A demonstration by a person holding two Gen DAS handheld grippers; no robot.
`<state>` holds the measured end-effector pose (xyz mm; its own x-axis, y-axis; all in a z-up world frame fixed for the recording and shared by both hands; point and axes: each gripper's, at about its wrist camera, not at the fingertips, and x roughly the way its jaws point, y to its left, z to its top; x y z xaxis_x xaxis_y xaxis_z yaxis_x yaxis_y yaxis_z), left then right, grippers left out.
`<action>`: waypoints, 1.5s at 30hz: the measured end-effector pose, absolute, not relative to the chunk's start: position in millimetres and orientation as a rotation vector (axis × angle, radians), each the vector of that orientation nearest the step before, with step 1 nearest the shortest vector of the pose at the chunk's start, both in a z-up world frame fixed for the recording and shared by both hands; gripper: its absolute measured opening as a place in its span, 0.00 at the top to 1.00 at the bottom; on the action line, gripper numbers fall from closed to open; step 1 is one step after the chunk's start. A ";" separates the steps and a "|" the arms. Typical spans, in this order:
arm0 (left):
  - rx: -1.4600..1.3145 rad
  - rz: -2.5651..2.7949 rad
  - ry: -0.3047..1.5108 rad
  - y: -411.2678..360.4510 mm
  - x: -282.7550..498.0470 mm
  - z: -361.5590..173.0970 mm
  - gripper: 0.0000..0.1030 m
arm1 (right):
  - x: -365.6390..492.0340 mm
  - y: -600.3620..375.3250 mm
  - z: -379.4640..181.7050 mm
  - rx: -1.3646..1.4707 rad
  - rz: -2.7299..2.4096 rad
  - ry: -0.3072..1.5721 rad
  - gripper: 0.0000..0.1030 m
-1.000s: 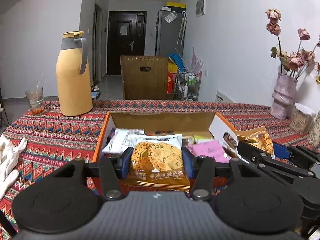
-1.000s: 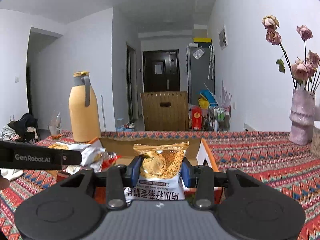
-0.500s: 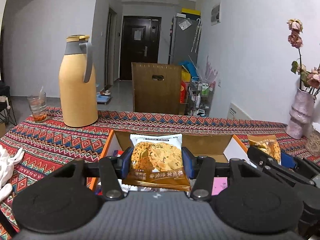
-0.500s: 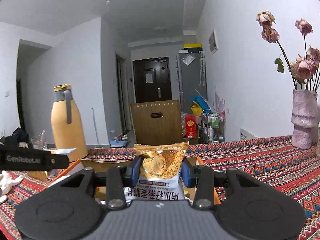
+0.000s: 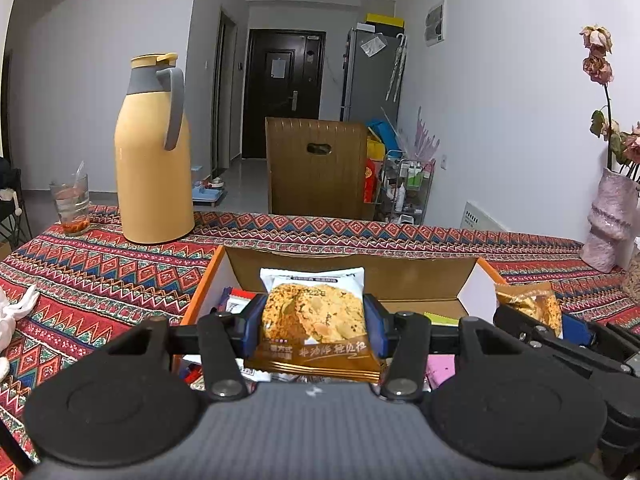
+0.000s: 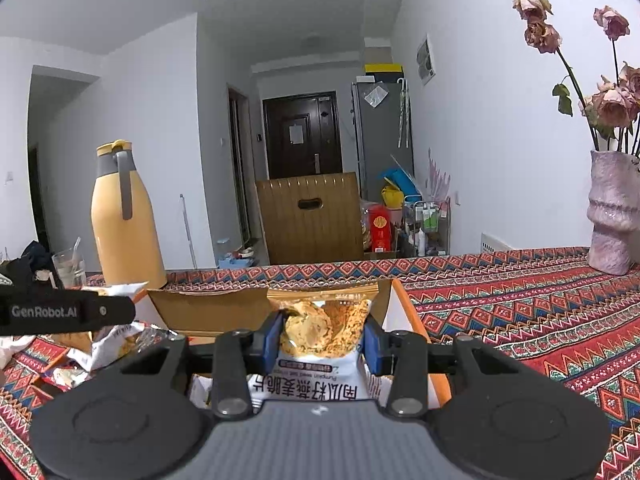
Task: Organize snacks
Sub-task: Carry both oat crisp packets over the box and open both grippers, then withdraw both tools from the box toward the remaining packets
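Note:
My left gripper (image 5: pixel 314 318) is shut on a cracker packet (image 5: pixel 316 312), white at the top and brown at the bottom, held upright over the open cardboard box (image 5: pixel 360 276). My right gripper (image 6: pixel 322 340) is shut on a second cracker packet (image 6: pixel 324 332), turned upside down with its gold seal at the top, also over the box (image 6: pixel 224 308). In the left wrist view the right gripper with its packet (image 5: pixel 528 308) shows at the box's right end. In the right wrist view the left gripper's black body (image 6: pixel 64 314) reaches in from the left. More snack packets (image 6: pixel 116 344) lie inside the box.
A yellow thermos jug (image 5: pixel 152 152) and a glass with a spoon (image 5: pixel 72 204) stand at the back left of the patterned tablecloth (image 5: pixel 100 272). A pink vase with dried roses (image 6: pixel 612 212) stands at the right. A wooden chair back (image 5: pixel 316 168) is beyond the table. White cloth (image 5: pixel 16 312) lies left.
Both grippers, each still holding its packet, have drawn back towards me and sunk a little. The box's inside shows less over the left gripper, and the views have tilted upward.

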<state>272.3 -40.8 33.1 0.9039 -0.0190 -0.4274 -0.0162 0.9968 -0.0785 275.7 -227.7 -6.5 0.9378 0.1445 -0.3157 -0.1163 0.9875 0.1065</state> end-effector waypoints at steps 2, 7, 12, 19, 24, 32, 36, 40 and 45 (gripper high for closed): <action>-0.086 0.000 0.439 -39.3 271.6 32.9 0.46 | 276.1 -227.9 -7.0 0.087 0.126 0.334 0.60; -0.107 0.023 0.419 -33.3 268.1 33.0 0.17 | 272.1 -233.2 -6.1 0.104 0.093 0.322 0.14; -0.127 0.041 0.395 -27.9 263.6 36.5 0.00 | 269.0 -239.9 -6.3 0.133 0.099 0.331 0.00; -0.127 0.042 0.398 -28.2 261.8 38.0 0.00 | 266.7 -239.2 -3.1 0.135 0.096 0.324 0.00; -0.117 0.055 0.389 -29.3 258.8 41.7 0.00 | 262.5 -240.6 1.6 0.136 0.099 0.313 0.00; -0.105 0.070 0.376 -27.6 243.0 56.4 0.00 | 251.5 -241.5 15.1 0.113 0.093 0.294 0.00; -0.086 0.065 0.380 -26.6 232.8 59.1 0.00 | 239.3 -242.4 20.5 0.102 0.090 0.290 0.00; -0.076 0.058 0.397 -24.8 221.4 57.6 0.00 | 225.6 -242.0 22.0 0.091 0.091 0.301 0.00; -0.064 0.049 0.420 -19.9 203.7 52.4 0.00 | 208.0 -236.8 16.2 0.074 0.106 0.338 0.00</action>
<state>203.7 -19.9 52.4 0.9119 0.0340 -0.4090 -0.0605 0.9968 -0.0521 208.0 -236.8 16.2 0.9378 0.1160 -0.3271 -0.0913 0.9917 0.0901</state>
